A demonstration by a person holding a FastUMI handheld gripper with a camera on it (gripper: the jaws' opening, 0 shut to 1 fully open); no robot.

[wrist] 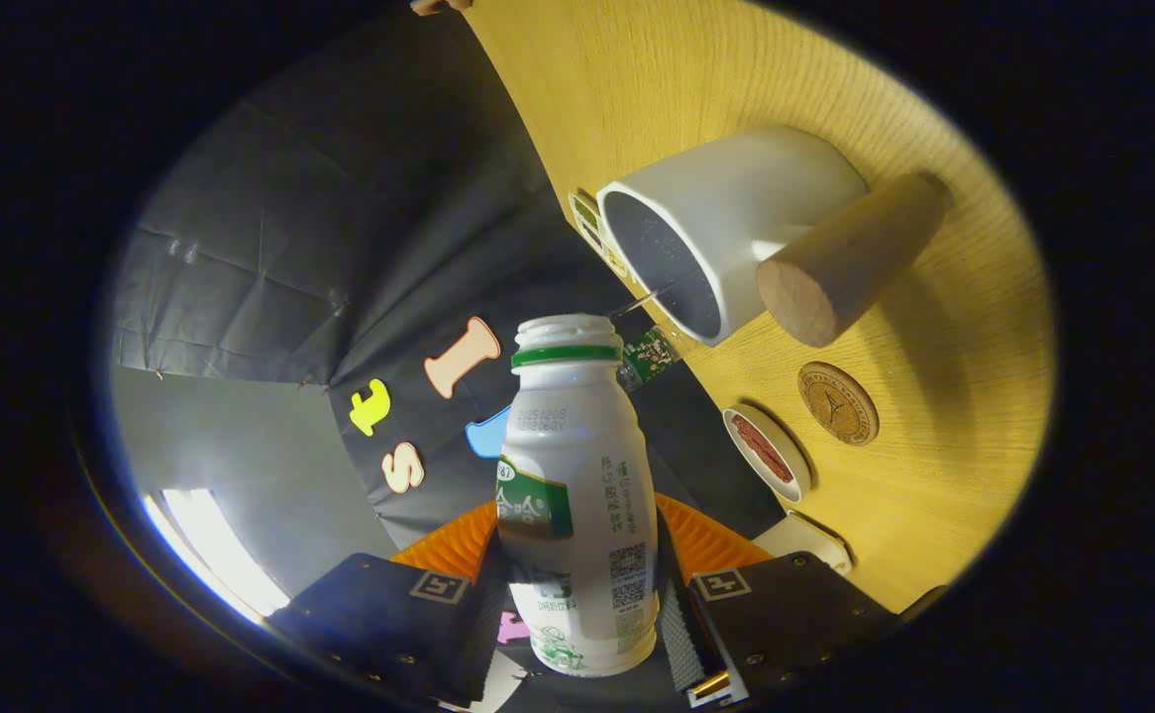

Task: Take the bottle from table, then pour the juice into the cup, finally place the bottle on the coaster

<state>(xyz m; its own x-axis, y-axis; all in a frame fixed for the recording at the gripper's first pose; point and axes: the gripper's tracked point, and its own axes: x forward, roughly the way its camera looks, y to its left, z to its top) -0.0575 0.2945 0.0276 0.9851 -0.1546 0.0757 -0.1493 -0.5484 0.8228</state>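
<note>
A: Where does the pour stand?

B: The gripper [577,604] clasps the bottle [577,495] between both fingers, tilted, its open mouth close to the cup [726,228] on the worktop [934,475]. Bottle taken; pouring looks underway; the coaster [838,403] beyond waits.

A: And the bottle?

B: White, green-collared, capless, with a printed label.

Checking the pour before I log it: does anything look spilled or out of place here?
Nothing looks spilled. The fingers grip the uncapped bottle, tilted with its mouth toward the white cup. The wood table shows no puddle. The round coaster beside the cup lies bare.
</note>
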